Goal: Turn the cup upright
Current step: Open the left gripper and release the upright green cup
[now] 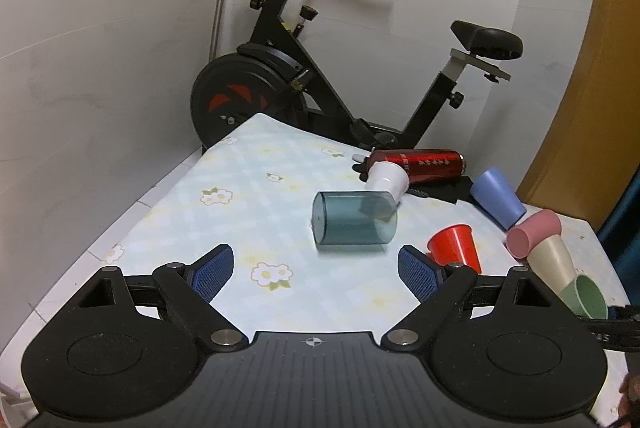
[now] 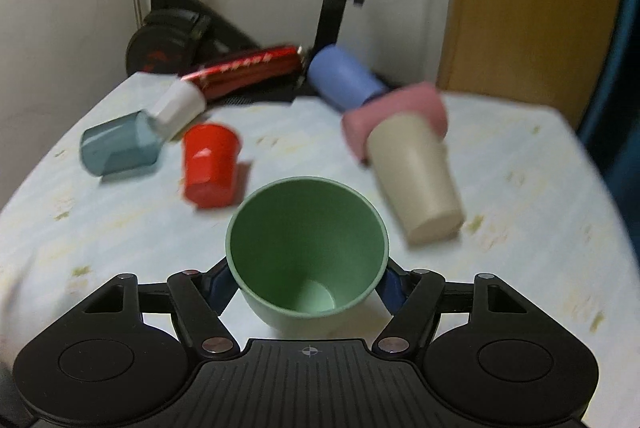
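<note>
Right wrist view: right tongs clamped on the green cup, mouth up and facing the camera.
Left tongs hang apart over the table, short of the toppled teal cup; beige cup lies beside.

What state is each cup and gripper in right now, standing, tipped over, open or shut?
green cup: held, mouth toward camera
right gripper: shut on green cup
left gripper: open, empty
teal cup: on its side
red cup: upside down
white cup: on its side
blue cup: tipped over
pink cup: tipped over
beige cup: tipped over
</note>
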